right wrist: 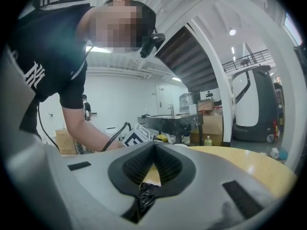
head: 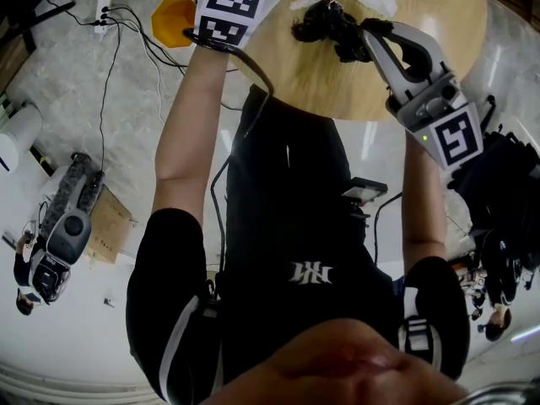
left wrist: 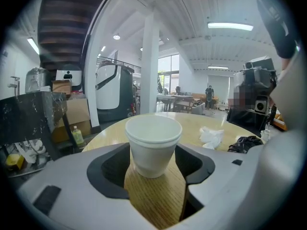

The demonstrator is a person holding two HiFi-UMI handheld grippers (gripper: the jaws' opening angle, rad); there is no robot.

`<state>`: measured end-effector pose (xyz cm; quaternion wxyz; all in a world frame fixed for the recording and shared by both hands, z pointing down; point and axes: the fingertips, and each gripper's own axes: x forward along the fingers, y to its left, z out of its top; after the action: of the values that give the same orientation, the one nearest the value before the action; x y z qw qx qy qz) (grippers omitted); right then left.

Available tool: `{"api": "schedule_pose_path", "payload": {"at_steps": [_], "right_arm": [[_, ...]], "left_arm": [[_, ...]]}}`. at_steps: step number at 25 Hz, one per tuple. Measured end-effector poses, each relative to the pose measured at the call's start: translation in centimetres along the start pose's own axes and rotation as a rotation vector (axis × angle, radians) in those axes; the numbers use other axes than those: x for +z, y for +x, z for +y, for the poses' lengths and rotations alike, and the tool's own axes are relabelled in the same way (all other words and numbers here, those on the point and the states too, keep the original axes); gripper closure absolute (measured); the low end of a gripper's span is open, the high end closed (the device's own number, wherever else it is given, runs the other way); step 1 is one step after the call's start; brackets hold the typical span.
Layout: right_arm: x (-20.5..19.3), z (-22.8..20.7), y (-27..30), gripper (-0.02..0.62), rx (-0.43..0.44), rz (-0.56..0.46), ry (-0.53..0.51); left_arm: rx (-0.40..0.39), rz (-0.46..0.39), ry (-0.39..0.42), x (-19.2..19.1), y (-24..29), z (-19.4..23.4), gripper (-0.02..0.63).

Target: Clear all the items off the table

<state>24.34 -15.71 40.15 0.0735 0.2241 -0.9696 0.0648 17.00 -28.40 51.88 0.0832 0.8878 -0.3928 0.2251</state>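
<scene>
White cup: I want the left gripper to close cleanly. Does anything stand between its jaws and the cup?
Nothing visible does. The white cup stands upright on the table between the left gripper's open jaws, bare wood around it. The crumpled tissue and black bag sit off to the right.

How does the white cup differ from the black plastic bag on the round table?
The cup is white, the bag black. The cup stands upright with a smooth round wall; the bag lies crumpled. The cup stands free between the open left tongs; the bag is pinched in the shut right tongs. Both rest on the wooden table.
</scene>
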Motion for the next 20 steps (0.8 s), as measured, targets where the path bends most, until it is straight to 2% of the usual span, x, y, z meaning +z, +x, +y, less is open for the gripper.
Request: {"api": "schedule_pose_path", "payload": {"at_steps": [7, 14, 20], "right_arm": [[0.8, 0.6, 0.3, 0.592, 0.015, -0.014, -0.009], [3.7, 1.6, 1.0, 0.592, 0.051, -0.049, -0.038], [7.4, 2.4, 1.9, 0.592, 0.093, -0.076, -0.083]], "left_arm": [[-0.012, -0.013, -0.014, 0.0, -1.3, -0.6, 0.311], [-0.011, -0.025, -0.024, 0.8, -4.2, -2.0, 0.322], [0.012, -0.073, -0.078, 3.0, -8.4, -2.7, 0.324]]}}
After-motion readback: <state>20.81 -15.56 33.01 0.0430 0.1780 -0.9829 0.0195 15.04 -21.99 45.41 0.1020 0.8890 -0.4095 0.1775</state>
